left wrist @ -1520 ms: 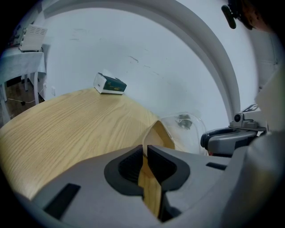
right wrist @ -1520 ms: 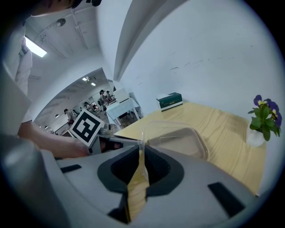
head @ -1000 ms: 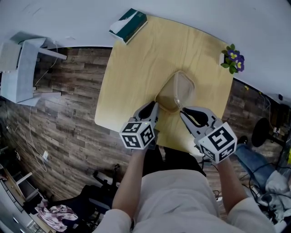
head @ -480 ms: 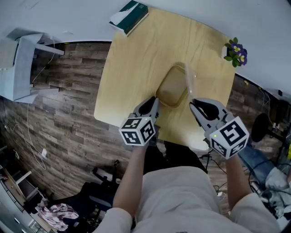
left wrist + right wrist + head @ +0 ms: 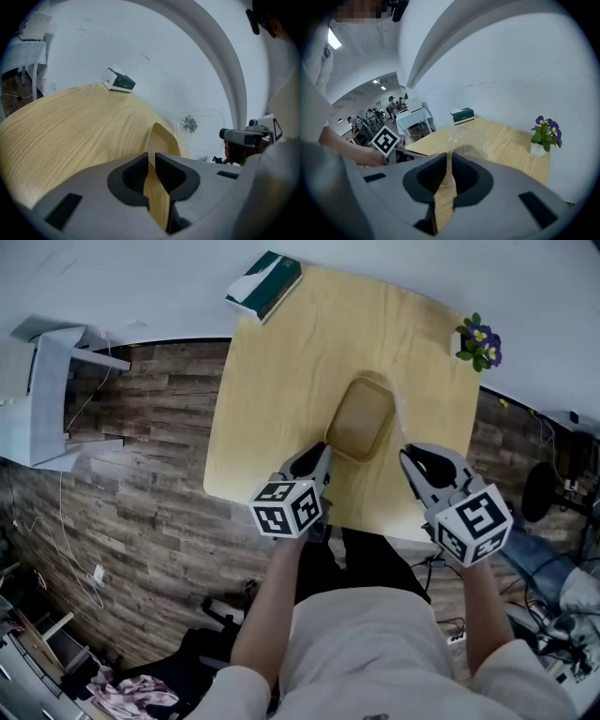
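Since the earlier frames, the clear lid (image 5: 400, 412) has swung off the container to the right. From the head view it now stands almost on edge, and the right gripper has moved out to the right with it.

A square, light wooden table (image 5: 281, 362) fills the middle of the head view, over a dark plank floor (image 5: 131, 484). A shallow tan container (image 5: 361, 418) with rounded corners sits on the table towards the person's side. The lid is just beside the container's right rim, and I cannot tell whether the two touch.

The left gripper (image 5: 321, 457) reaches in from the person's left to the container's near corner. In the left gripper view its jaws (image 5: 151, 161) are pressed together on the thin tan rim of the container (image 5: 161, 138). The lid (image 5: 206, 124) hangs in the air beyond.

The right gripper (image 5: 412, 457) sits near the table's front right. In the right gripper view its jaws (image 5: 449, 169) are clamped on the lower edge of the lid (image 5: 466, 140), which rises upright from them.

A green and white tissue box (image 5: 264, 274) lies at the far left corner of the table, well apart from the container. A small potted flower (image 5: 476, 341) with purple blooms stands at the far right corner.
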`<move>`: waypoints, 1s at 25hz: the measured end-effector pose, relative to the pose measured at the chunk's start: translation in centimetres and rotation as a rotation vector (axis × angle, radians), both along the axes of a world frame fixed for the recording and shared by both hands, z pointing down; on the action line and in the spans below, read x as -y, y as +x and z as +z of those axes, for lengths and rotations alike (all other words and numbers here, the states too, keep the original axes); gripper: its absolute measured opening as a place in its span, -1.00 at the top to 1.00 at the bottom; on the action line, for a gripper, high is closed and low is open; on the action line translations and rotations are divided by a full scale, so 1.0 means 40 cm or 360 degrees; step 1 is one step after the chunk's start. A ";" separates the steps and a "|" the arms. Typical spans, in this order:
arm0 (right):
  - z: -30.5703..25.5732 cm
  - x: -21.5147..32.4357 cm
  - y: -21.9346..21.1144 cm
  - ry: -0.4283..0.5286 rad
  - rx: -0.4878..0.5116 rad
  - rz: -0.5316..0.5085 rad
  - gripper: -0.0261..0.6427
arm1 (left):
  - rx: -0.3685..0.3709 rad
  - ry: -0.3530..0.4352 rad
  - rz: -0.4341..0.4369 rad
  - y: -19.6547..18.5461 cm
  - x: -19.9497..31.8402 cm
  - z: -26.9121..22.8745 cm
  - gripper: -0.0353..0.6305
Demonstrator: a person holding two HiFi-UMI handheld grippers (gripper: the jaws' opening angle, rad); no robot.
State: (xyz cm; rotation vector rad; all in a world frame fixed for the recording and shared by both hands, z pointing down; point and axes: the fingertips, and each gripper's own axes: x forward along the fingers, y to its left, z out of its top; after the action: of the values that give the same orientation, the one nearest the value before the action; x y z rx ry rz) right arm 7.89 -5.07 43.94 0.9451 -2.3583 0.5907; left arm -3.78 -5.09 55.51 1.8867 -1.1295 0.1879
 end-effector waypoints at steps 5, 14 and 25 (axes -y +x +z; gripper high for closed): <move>-0.025 -0.012 0.003 0.0030 -0.0004 0.0100 0.80 | -0.0025 0.0010 0.0083 -0.002 -0.006 -0.009 0.79; -0.057 -0.066 0.000 0.0071 -0.0053 0.0267 0.80 | -0.0013 0.0069 0.0199 -0.038 -0.028 -0.061 0.79; -0.087 -0.147 -0.029 0.0103 -0.0028 0.0430 0.80 | 0.0013 0.0225 0.0332 -0.095 -0.042 -0.162 0.80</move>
State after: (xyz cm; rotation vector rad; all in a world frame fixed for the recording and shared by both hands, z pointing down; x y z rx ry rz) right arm 6.73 0.81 40.48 1.3051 -2.2625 0.6077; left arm -7.59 -3.40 49.05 2.1318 -0.9715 0.2375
